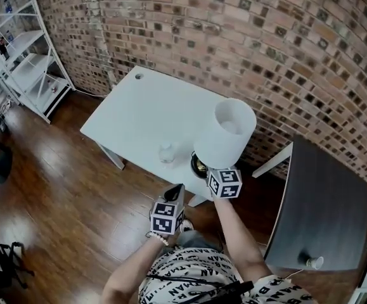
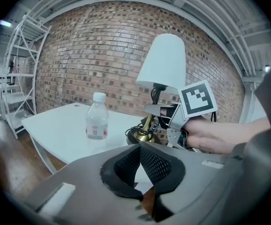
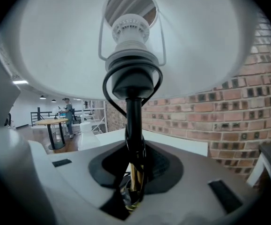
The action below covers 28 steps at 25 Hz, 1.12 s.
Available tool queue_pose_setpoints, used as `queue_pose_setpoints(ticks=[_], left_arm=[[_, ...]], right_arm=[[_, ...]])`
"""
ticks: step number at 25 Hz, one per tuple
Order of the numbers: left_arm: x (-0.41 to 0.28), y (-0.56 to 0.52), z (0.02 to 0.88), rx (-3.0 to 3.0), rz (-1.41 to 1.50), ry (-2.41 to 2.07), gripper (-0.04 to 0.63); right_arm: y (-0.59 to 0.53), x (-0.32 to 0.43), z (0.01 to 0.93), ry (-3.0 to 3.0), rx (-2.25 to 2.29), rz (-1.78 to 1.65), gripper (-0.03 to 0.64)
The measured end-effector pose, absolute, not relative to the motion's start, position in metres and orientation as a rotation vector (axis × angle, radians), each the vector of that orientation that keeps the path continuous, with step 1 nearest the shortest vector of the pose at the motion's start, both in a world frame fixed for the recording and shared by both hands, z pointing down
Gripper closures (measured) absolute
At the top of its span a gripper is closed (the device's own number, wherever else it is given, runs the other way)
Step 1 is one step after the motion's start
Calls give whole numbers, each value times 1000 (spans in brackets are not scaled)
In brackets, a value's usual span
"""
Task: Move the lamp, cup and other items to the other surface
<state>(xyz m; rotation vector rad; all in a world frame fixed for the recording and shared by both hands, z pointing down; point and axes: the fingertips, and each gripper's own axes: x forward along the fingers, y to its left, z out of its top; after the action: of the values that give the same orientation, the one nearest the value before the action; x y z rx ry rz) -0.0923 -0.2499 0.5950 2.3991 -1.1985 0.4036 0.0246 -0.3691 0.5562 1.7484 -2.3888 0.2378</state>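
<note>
A lamp with a white shade point(image 1: 231, 128) and a brass stem stands with its dark base point(image 1: 199, 164) near the front edge of the white table point(image 1: 139, 109). My right gripper point(image 1: 211, 171) is shut on the lamp's stem point(image 3: 133, 121), just below the shade point(image 3: 205, 46). A clear plastic bottle point(image 1: 166, 152) stands upright on the table left of the lamp. My left gripper point(image 1: 173, 192) hovers off the table's front edge, shut with nothing in it. In the left gripper view the bottle point(image 2: 97, 116), lamp shade point(image 2: 161, 62) and right gripper point(image 2: 172, 117) all show ahead.
A dark table point(image 1: 326, 208) stands to the right, with a white cup point(image 1: 314, 262) lying near its front edge. A white shelf unit point(image 1: 25, 56) is at the far left. Brick wall runs behind both tables; wooden floor lies below.
</note>
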Motion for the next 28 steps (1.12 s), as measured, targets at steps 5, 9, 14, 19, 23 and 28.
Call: queue_pose_setpoints(ticks=[5,9,14,19,23,28], left_arm=[[-94,-275,609,2351,388,-1264,595],[-96,-287,620,2330,379,-1295,595],[-94,-293,633,2306,375,-1308,595],[-91,-297,636,2294,371,-1319,595],[-93,-298,639,2281,372,-1328,595],[-95,-299,641,2268,373,-1330,595]], right_arm=[[-410,2,576,-2462,1640,234,535],[-433,-11,593,-2494,1568,206,535],[-450,-27,612,-2514,1495,189,535],[-457,-35,620,-2529,1456,196,535],[-459,-38,624,-2532,1442,189,535],[-461,-37,625,-2543,1442,188,534]])
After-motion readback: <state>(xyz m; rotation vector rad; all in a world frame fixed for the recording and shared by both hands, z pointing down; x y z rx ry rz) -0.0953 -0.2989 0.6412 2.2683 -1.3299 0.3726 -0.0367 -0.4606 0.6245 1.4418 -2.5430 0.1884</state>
